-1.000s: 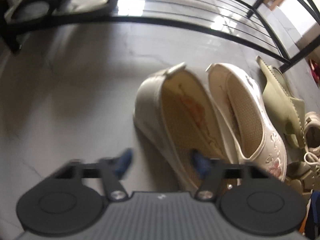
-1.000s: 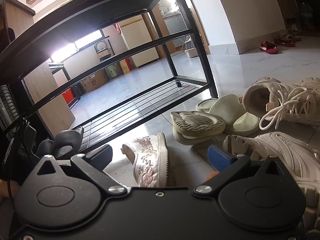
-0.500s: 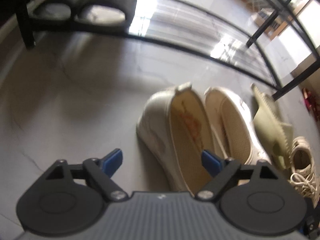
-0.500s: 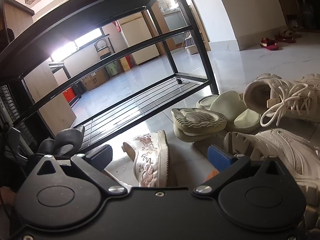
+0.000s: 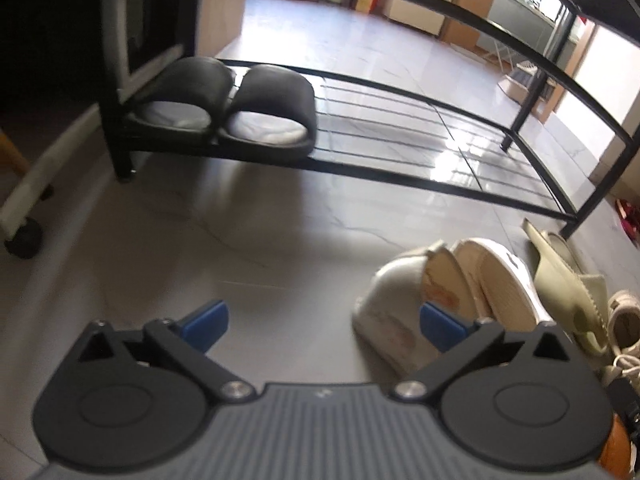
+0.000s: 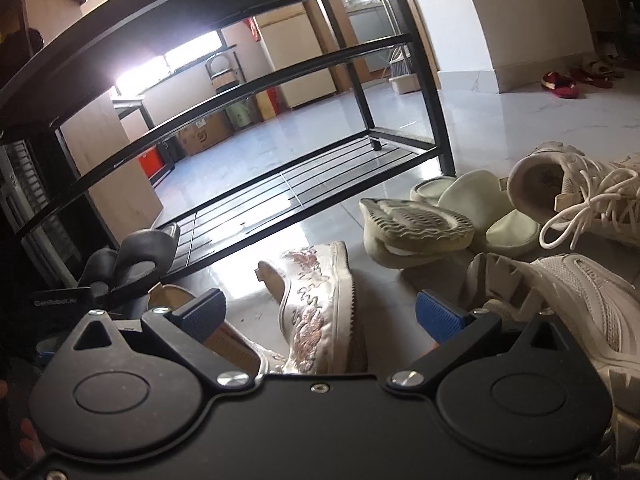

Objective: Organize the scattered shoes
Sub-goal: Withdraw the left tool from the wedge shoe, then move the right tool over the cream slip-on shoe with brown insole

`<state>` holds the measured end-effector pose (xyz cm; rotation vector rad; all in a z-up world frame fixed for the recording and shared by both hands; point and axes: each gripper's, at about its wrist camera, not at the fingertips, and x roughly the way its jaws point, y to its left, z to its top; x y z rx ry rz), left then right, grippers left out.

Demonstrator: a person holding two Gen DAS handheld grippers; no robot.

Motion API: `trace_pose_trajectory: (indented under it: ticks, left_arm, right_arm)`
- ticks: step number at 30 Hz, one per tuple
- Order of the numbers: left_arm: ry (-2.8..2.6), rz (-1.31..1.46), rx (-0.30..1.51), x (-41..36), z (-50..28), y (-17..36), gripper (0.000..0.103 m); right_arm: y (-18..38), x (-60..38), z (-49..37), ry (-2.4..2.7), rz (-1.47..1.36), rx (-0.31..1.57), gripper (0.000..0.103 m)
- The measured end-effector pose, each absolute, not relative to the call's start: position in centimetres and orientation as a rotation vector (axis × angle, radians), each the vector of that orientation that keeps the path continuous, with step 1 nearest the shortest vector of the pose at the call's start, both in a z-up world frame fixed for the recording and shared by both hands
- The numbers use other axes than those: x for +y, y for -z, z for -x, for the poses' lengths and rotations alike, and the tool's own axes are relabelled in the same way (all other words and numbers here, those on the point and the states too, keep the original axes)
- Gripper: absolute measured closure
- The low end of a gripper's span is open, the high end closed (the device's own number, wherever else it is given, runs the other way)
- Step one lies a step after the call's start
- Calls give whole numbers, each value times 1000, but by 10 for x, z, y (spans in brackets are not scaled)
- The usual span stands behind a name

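Observation:
Two cream slip-on shoes lie side by side on the floor at the right of the left wrist view. My left gripper is open above the floor, its right finger just in front of the nearer shoe. A pair of black slippers sits on the bottom shelf of the black metal rack. In the right wrist view my right gripper is open, with an embroidered cream shoe on its side between and beyond the fingers. Pale green slides and white sneakers lie to the right.
The rack's bottom shelf has bare wire bars right of the slippers. A castor wheel of some white-framed furniture stands at the far left. Red footwear lies by the far wall. Grey tile floor stretches left of the cream shoes.
My left gripper has pulled back and tilted up from the cream shoes, bringing the rack and black slippers into view. The right gripper has barely moved.

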<state>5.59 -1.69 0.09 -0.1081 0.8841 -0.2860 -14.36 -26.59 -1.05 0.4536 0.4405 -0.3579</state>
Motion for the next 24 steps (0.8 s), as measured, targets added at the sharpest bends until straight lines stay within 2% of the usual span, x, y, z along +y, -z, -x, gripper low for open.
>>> trace_pose_trajectory:
  ticks: [9, 15, 20, 24]
  left_arm:
    - [202, 142, 824, 22, -62, -3, 1]
    - [174, 136, 779, 17, -66, 1, 1]
    - [134, 5, 675, 11, -62, -8, 1]
    - [65, 65, 683, 26, -69, -8, 1]
  right_arm:
    - [7, -246, 122, 261, -344, 543, 0]
    - [6, -235, 79, 198, -352, 624, 0]
    - [6, -226, 43, 144, -361, 692, 0]
    - [5, -219, 13, 101, -367, 747, 0]
